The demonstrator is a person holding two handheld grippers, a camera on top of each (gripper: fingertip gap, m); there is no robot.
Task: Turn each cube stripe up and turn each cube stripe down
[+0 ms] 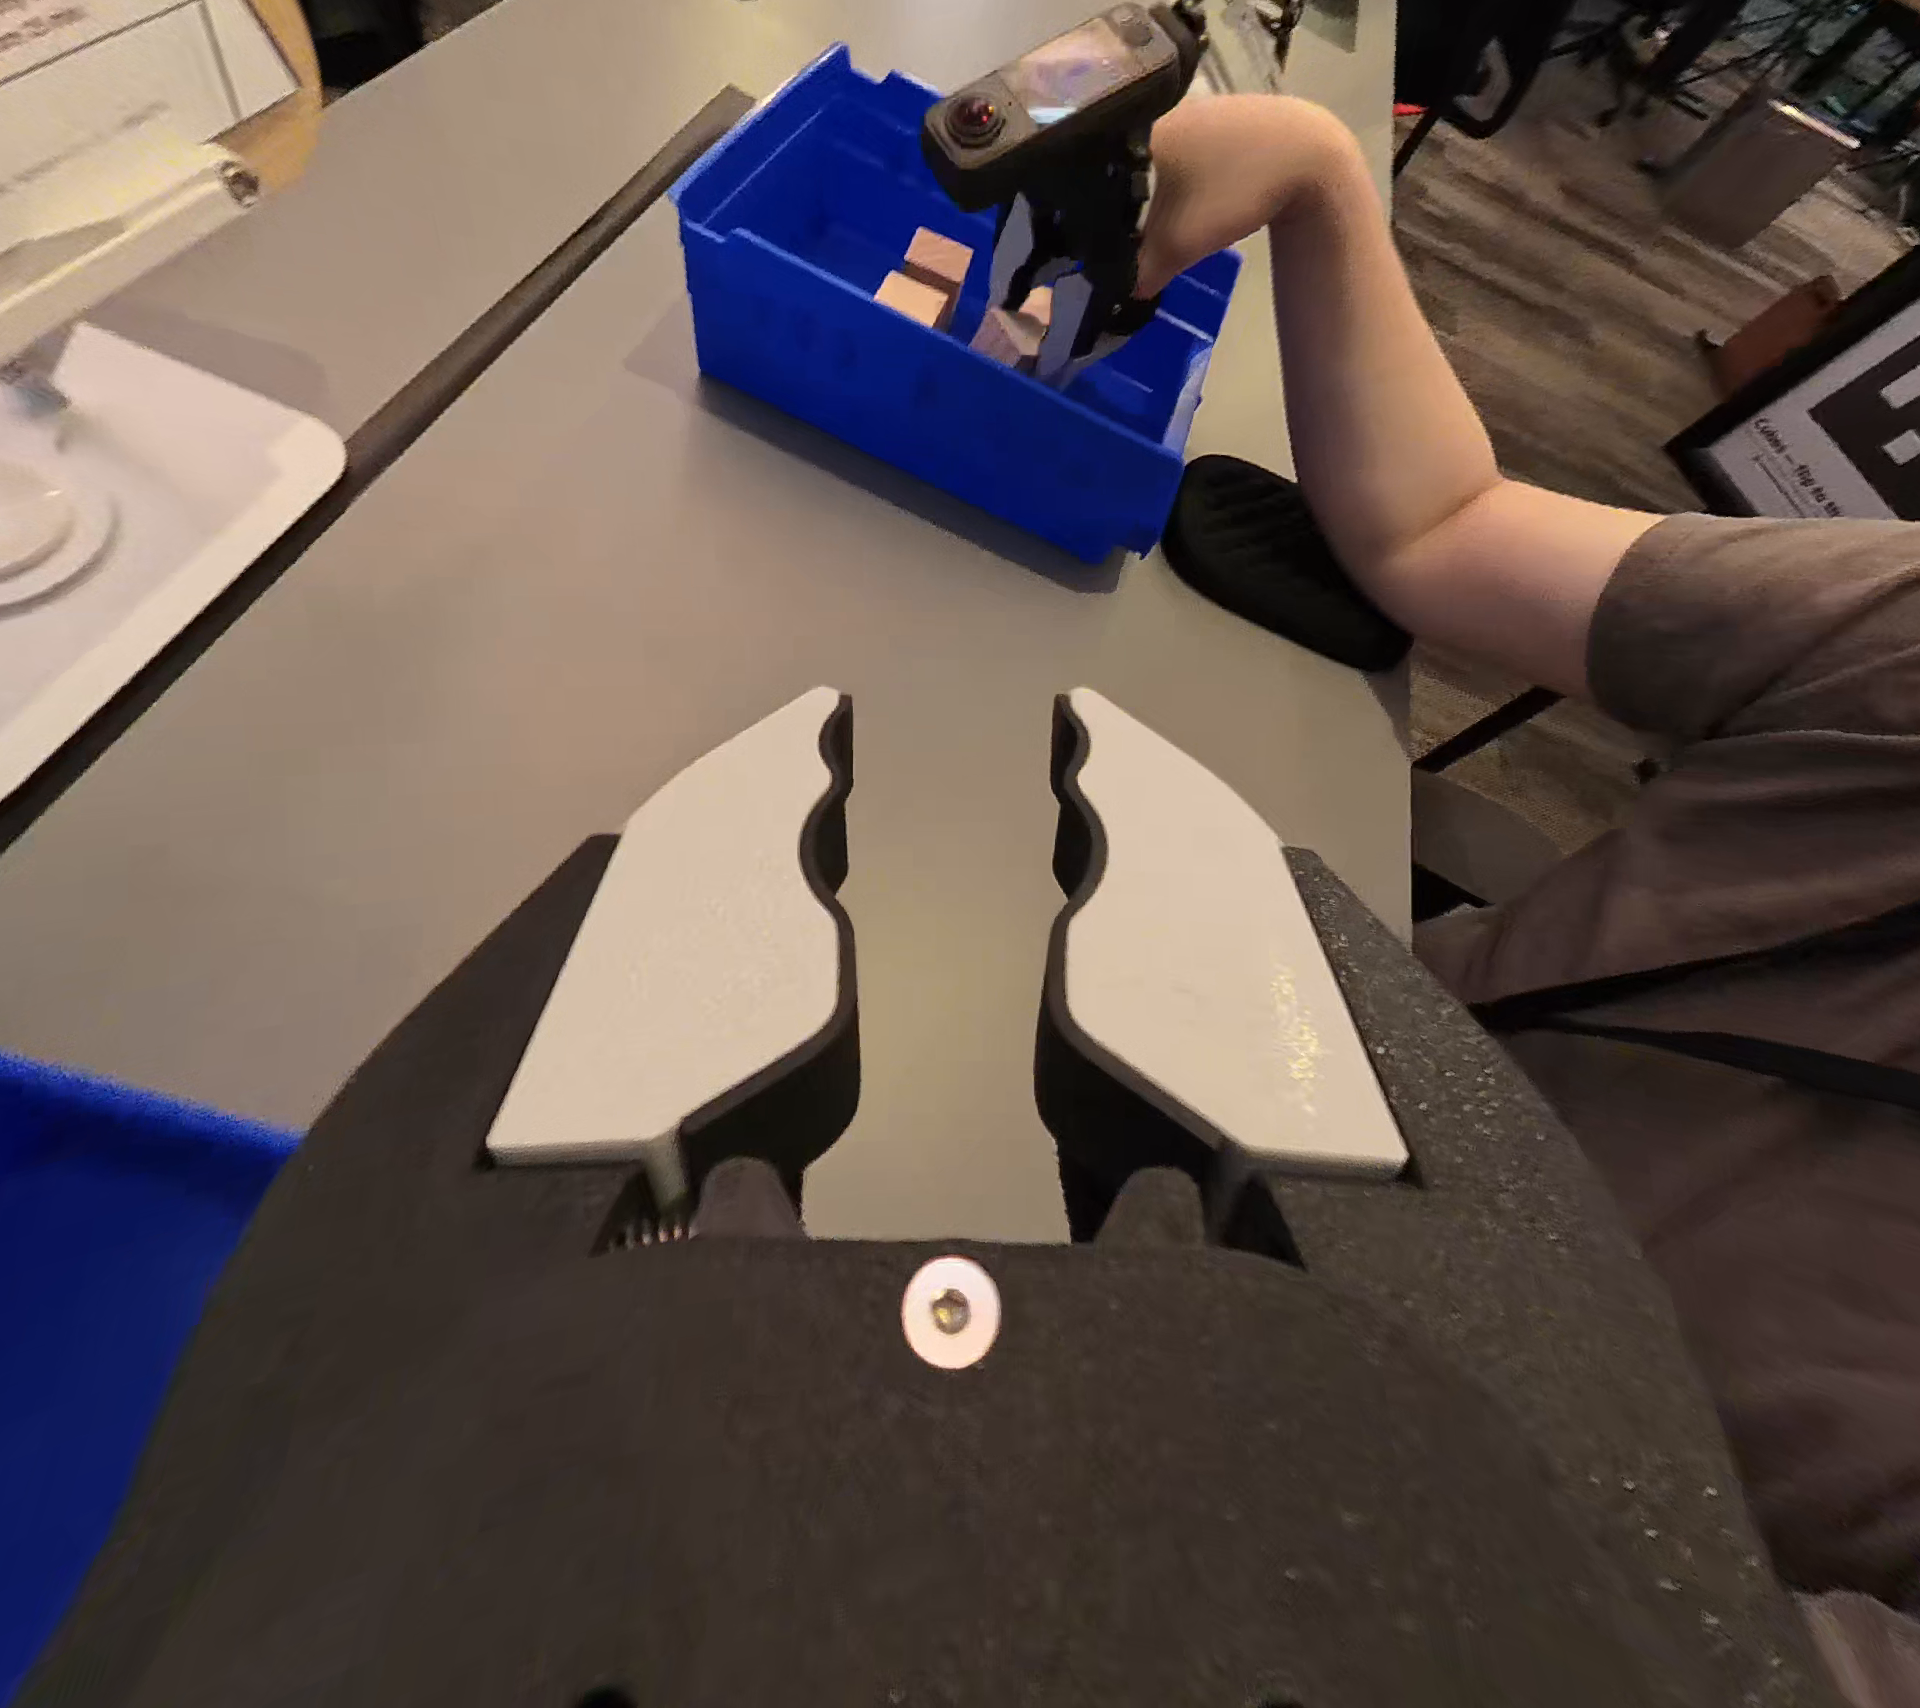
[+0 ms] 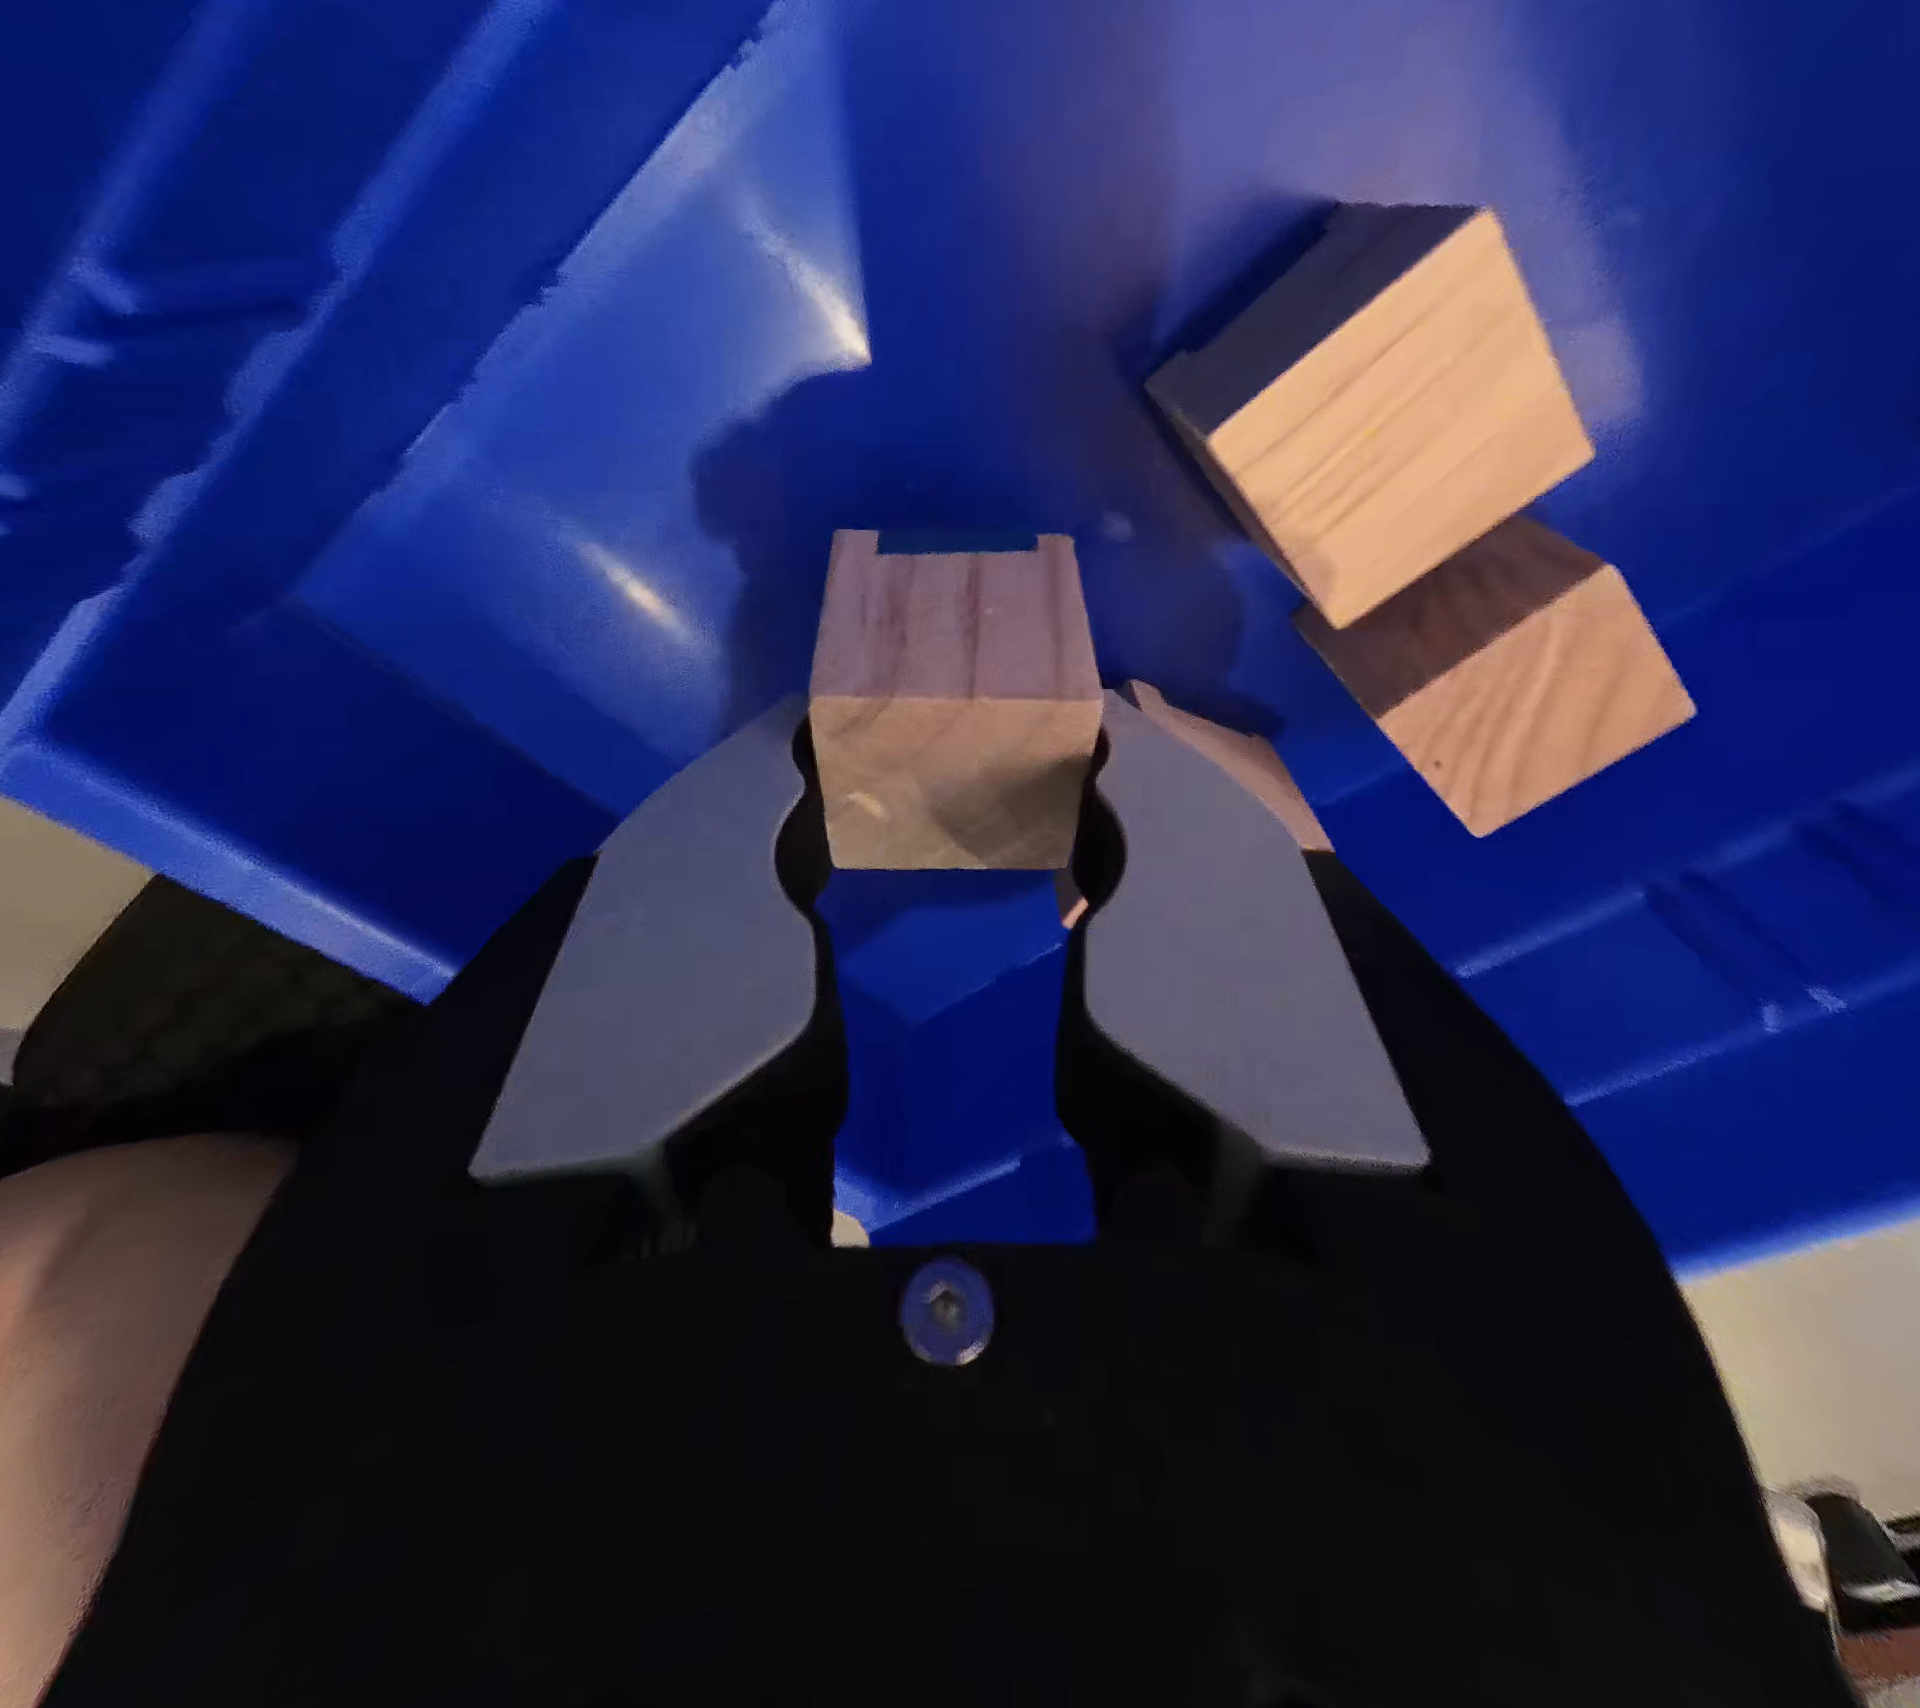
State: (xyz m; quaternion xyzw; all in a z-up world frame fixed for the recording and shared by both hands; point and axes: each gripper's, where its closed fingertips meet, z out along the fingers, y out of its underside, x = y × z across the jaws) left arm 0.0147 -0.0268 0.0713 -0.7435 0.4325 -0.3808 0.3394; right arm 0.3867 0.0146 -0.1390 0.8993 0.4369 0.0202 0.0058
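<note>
A blue bin stands on the grey table and holds several wooden cubes. My right gripper is down inside the bin and is shut on a wooden cube whose far face carries a blue stripe. Two more cubes lie to its right, and another is partly hidden behind the right finger. The right gripper also shows in the left wrist view, held by a hand. My left gripper is open and empty above the bare table, well short of the bin.
A second blue container shows at the lower left edge. A white stand base sits at the left. A black pad lies under the person's forearm by the bin. The table edge runs along the right.
</note>
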